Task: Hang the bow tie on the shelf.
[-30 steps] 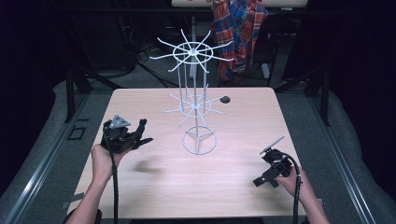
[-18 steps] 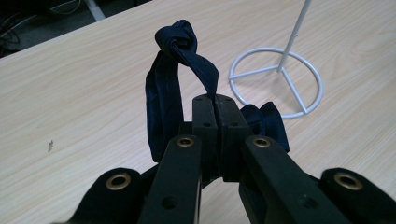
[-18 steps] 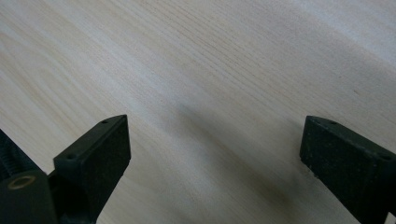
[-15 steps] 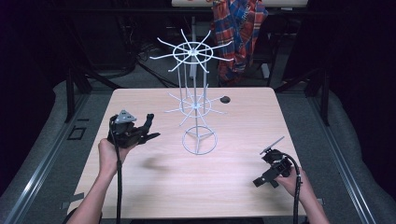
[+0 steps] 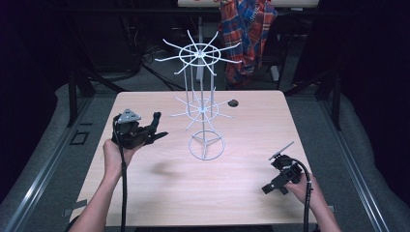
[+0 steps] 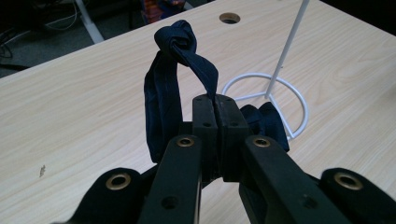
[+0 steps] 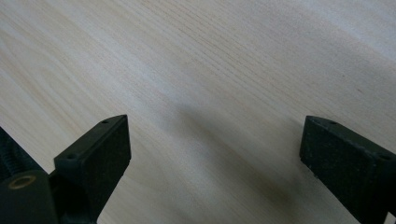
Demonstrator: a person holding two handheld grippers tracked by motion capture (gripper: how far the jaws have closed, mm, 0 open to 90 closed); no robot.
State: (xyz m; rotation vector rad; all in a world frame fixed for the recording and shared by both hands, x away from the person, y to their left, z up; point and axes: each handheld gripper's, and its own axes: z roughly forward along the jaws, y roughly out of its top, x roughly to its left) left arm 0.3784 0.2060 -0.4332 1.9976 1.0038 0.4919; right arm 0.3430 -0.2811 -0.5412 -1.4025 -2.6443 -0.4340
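Between the pressed-together pads of the left claw (image 6: pixel 215 122) sits a dark blue knotted cloth band (image 6: pixel 180 70), pinched by one strand so that its loop stands up ahead of the claw with the knot at the top. From the high view, the left claw (image 5: pixel 153 129) hangs above the surface (image 5: pixel 145 193), left of the white wire stand (image 5: pixel 203 113). Compared with a second ago it has climbed and drifted toward the stand, and its shadow on the wood has slid along with it. By my reading, the band is now being carried toward one of the stand's spokes, with hanging not yet done; the loop is open enough that a spoke could pass through, though the lower ring of spokes is the nearer target.

Farther out, the right claw (image 5: pixel 283 166) lies near the front right corner of the surface, resting low; its own view shows the pads spread wide over bare wood, grasping nothing, and it has not shifted over the second.

No container stands on the surface. The stand's round base ring (image 6: pixel 299 109) encloses only bare wood, and none of the spokes I can make out carries anything. A small round hole (image 5: pixel 233 103) sits in the surface behind the stand.
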